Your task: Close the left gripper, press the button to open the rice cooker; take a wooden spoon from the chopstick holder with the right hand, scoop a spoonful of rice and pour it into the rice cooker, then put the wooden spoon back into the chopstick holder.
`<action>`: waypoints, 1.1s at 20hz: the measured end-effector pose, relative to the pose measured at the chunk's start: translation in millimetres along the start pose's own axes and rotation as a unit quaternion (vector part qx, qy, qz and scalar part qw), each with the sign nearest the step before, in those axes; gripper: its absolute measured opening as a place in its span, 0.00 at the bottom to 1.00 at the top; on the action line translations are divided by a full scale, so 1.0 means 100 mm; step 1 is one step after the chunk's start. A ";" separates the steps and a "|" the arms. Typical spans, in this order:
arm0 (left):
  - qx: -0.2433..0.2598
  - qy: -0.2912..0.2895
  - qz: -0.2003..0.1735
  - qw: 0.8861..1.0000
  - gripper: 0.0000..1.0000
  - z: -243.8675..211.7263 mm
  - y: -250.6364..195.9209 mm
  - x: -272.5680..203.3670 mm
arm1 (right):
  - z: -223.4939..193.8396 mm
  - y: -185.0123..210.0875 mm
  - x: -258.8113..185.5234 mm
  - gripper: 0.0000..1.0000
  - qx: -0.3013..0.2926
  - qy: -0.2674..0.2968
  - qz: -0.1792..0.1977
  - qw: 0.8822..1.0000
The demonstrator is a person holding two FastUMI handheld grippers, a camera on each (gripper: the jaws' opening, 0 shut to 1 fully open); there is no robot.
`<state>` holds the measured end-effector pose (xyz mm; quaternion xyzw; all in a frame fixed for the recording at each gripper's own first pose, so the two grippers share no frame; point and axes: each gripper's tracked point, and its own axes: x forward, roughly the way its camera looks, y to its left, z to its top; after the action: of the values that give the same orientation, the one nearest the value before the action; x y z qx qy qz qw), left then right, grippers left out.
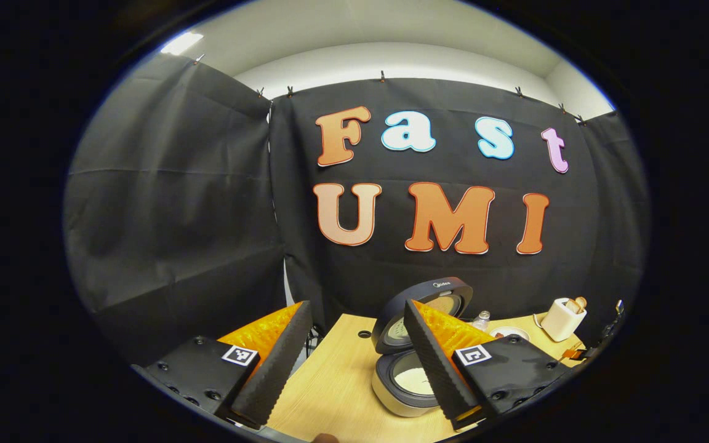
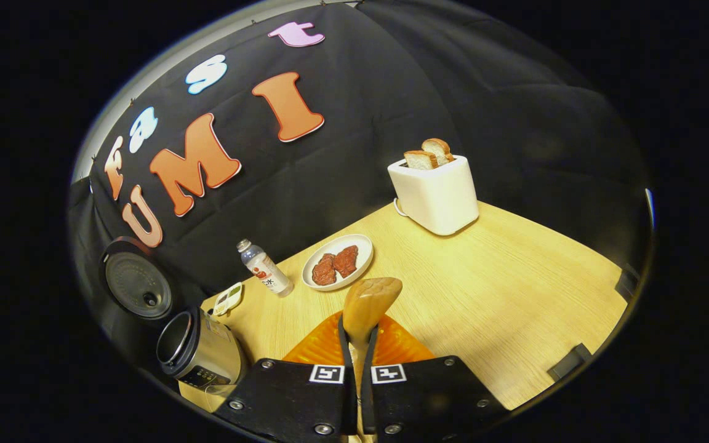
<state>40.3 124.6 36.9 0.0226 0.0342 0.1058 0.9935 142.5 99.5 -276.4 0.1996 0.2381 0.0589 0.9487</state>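
Note:
In the left gripper view the rice cooker stands open, its lid tipped up and pale rice showing in the pot. My left gripper hangs above the table with its fingers wide apart and empty; its right finger overlaps the cooker. In the right gripper view my right gripper is shut on the handle of the wooden spoon. The spoon's bowl sticks out forward over the table and shows only bare wood. The open cooker sits at the lower left, with its raised lid behind it.
A wooden table carries a white toaster with bread slices at the back. A plate holding dark red pieces lies beside a small bottle. A small white tray lies near the cooker.

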 end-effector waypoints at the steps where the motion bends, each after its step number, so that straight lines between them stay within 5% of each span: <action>1: 0.000 0.001 0.000 1.000 0.99 0.00 0.00 0.00 | 0.00 -0.02 0.00 0.02 0.004 0.001 0.001 1.000; 7: -0.007 0.005 -0.009 1.000 0.99 -0.04 -0.11 0.05 | -0.08 -0.26 -0.05 0.22 -0.017 0.037 -0.042 0.998; 8: -0.009 0.005 -0.010 1.000 0.99 -0.03 -0.13 0.06 | -0.06 -0.34 -0.07 0.41 -0.041 0.036 -0.057 0.997; 9: -0.011 0.005 -0.011 1.000 0.99 -0.04 -0.15 0.04 | -0.04 -0.39 -0.10 0.41 -0.060 0.037 -0.069 0.995; 12: -0.016 0.002 -0.016 1.000 0.99 0.02 -0.20 0.08 | 0.11 -0.39 -0.19 0.94 -0.088 0.033 -0.084 0.992; 22: -0.027 -0.007 -0.036 0.999 0.99 0.36 -0.59 0.59 | 1.15 0.09 -0.70 0.95 -0.147 -0.047 -0.066 0.986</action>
<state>113.1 78.2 65.6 -0.0044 0.0257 0.0702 0.9972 135.4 53.2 -149.4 0.0439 0.1948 0.0207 0.9796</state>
